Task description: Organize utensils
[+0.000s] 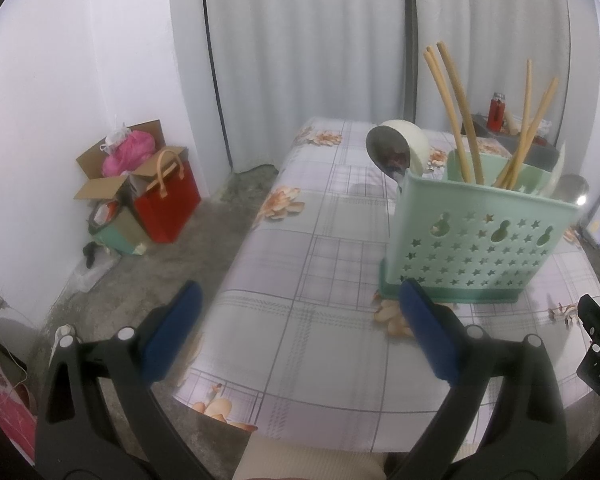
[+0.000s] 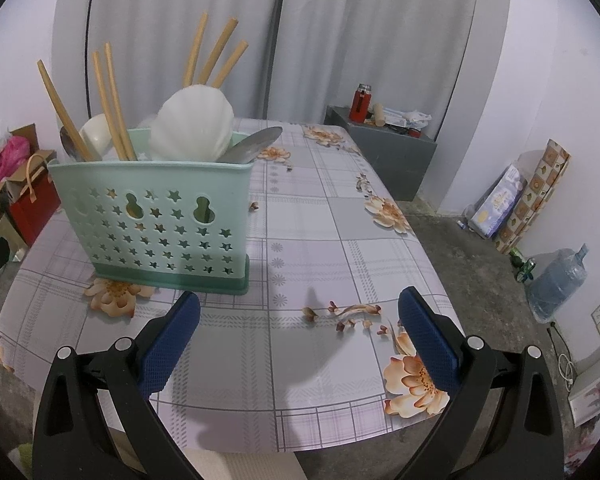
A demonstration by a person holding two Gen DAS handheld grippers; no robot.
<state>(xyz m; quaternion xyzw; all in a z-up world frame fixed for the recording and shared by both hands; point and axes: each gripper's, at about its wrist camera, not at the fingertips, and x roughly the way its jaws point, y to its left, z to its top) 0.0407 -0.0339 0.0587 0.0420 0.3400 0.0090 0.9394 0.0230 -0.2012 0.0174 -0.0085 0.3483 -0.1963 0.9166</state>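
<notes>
A mint-green utensil holder (image 1: 476, 236) (image 2: 160, 216) with star-shaped holes stands upright on the flowered tablecloth (image 1: 300, 280) (image 2: 320, 248). Several wooden chopsticks (image 1: 460, 120) (image 2: 112, 108), a metal spoon (image 1: 388, 152) (image 2: 70, 146), white ladles (image 2: 196, 124) and a metal spatula (image 2: 252, 144) stick out of it. My left gripper (image 1: 302, 300) hovers open over the table's near left part, with the holder just beyond its right finger. My right gripper (image 2: 300, 304) is open over the near table, to the right of the holder. Neither holds anything.
A cardboard box (image 1: 120, 176) and a red bag (image 1: 168, 204) sit on the floor at the left. A grey cabinet (image 2: 384, 152) with a red flask (image 2: 360, 102) stands behind the table. A water jug (image 2: 556, 280) and leaning boxes (image 2: 520, 200) are at the right.
</notes>
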